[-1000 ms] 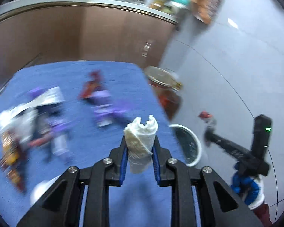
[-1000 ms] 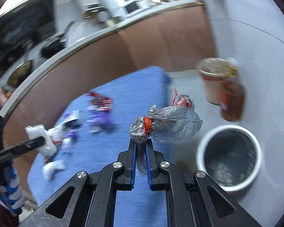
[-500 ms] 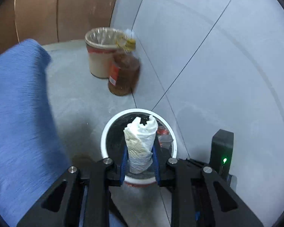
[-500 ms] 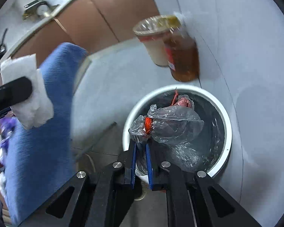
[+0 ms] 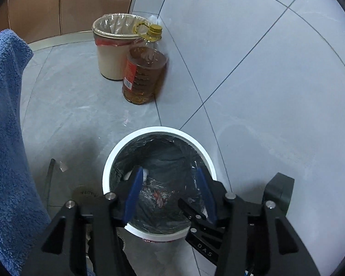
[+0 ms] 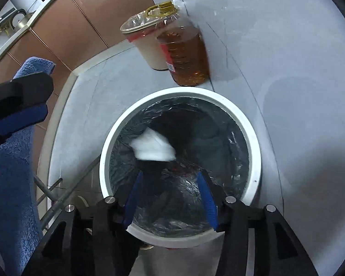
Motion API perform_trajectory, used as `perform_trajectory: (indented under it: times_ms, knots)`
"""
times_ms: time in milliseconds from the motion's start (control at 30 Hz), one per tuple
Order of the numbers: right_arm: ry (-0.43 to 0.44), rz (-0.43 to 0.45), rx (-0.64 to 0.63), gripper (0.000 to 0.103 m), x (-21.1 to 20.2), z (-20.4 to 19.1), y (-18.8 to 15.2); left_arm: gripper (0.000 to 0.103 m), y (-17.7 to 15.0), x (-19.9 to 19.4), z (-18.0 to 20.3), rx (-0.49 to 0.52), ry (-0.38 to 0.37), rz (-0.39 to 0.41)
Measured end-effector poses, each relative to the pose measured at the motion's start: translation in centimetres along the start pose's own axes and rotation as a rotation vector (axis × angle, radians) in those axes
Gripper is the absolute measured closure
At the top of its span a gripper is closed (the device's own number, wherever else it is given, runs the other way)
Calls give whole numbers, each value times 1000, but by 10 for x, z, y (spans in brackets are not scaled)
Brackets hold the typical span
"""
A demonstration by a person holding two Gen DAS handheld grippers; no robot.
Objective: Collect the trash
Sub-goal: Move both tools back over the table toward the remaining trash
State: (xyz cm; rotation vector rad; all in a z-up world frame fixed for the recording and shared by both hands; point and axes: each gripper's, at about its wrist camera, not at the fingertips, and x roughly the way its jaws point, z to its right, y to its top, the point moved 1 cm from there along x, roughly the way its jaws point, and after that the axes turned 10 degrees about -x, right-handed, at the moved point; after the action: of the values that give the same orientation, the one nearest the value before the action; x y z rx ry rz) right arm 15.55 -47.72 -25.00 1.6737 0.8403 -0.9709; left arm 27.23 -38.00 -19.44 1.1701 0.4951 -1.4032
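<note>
Both tongs swung from above the blue worktop (image 5: 4, 115) to over the white bin (image 6: 250, 135). The left tongs (image 5: 168, 191) were opening and let go of the tissue (image 6: 153, 148); the right tongs (image 6: 170, 197) were opening too, and the knotted bag (image 5: 157, 194) dropped into the bin.

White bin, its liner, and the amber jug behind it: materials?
White bin: looks like smooth matte plastic with an even, moulded rim.
Liner: thin dark plastic film, crinkled with glossy highlights.
Amber jug: clear ribbed plastic, probably PET, liquid visible through it.
</note>
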Motion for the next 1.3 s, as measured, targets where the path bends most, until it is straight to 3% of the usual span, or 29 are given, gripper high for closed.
perform_trajectory:
  times_ms: [200, 400, 600, 733, 1067, 1300]
  knots:
    - [-33, 37, -13, 55, -20, -11, -4, 56, -9, -40, 0, 11, -4, 68]
    - [-93, 126, -90, 46, -69, -43, -5, 56, -30, -101, -3, 39, 21, 172]
    - [-145, 216, -192, 37, -121, -77, -4, 56, -59, -169, -20, 73, 31, 263]
    - [-163, 259, -245, 37, -152, -98, -9, 56, -79, -215, -45, 69, 53, 336]
    - [-103, 380, -365, 34, -218, -159, -29, 56, -129, -303, -100, -22, 118, 506]
    - [-37, 472, -451, 34, -261, -197, -40, 56, -167, -350, -130, -60, 169, 561]
